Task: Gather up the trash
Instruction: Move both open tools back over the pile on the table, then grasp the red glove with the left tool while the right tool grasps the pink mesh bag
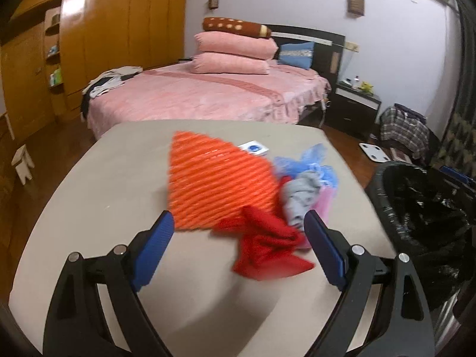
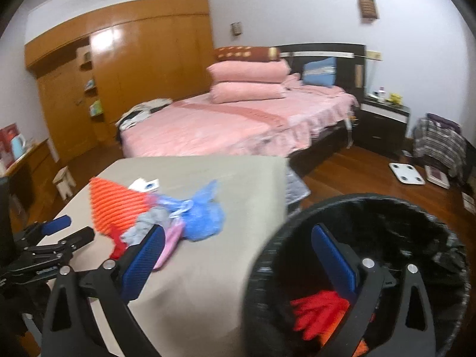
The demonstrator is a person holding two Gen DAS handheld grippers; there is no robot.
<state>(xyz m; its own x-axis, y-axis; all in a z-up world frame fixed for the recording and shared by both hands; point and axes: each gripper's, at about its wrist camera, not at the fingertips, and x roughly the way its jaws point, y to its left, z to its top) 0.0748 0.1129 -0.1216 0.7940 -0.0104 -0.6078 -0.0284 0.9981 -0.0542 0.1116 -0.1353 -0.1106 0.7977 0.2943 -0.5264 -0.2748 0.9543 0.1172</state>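
Across the middle of the left wrist view, a beige table [image 1: 119, 178] holds an orange ribbed sheet [image 1: 214, 181], red cloth [image 1: 264, 247] and blue plastic bag [image 1: 312, 163]. Low in the frame, the left gripper [image 1: 239, 226] stands wide, empty. At lower right of the right wrist view, the right gripper [image 2: 238, 238], also spread and empty, straddles the rim of a black-lined bin [image 2: 416, 217] holding red scraps [image 2: 318, 306].
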